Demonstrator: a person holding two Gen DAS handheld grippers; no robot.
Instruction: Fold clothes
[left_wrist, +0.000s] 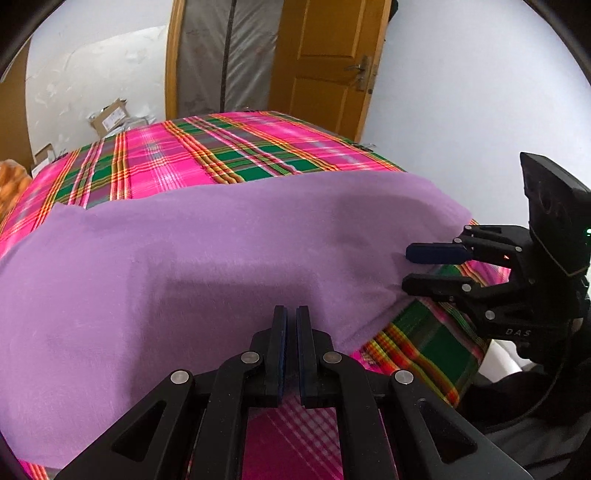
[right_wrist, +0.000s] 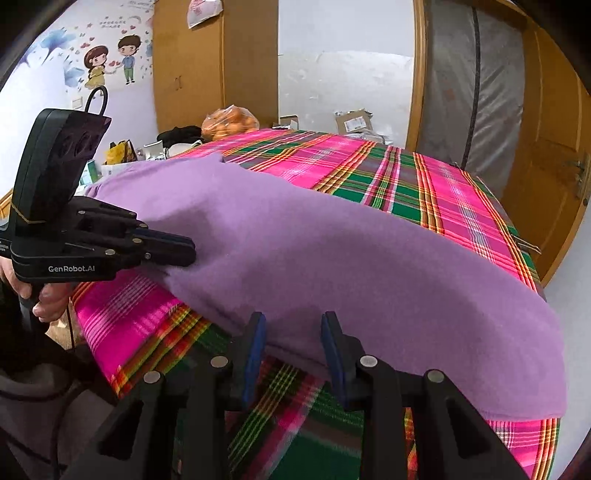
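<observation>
My left gripper (left_wrist: 291, 314), pressed together on the purple garment (left_wrist: 207, 251); my right gripper (right_wrist: 293, 325) spread at its near edge; folding barely begun

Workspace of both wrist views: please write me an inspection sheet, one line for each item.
Surface: table under a pink and green plaid cloth.
Job's things: one purple fleece garment lies spread across the near side.
Clutter: bag of orange fruit and cardboard boxes beyond the far edge.
Grippers: left gripper is shut at the garment's near edge; whether it pinches fabric is unclear. Right gripper is open, fingers astride the near hem.
Cables: black cable looped above the left gripper's body.
Surroundings: wooden door, wall stickers.
</observation>
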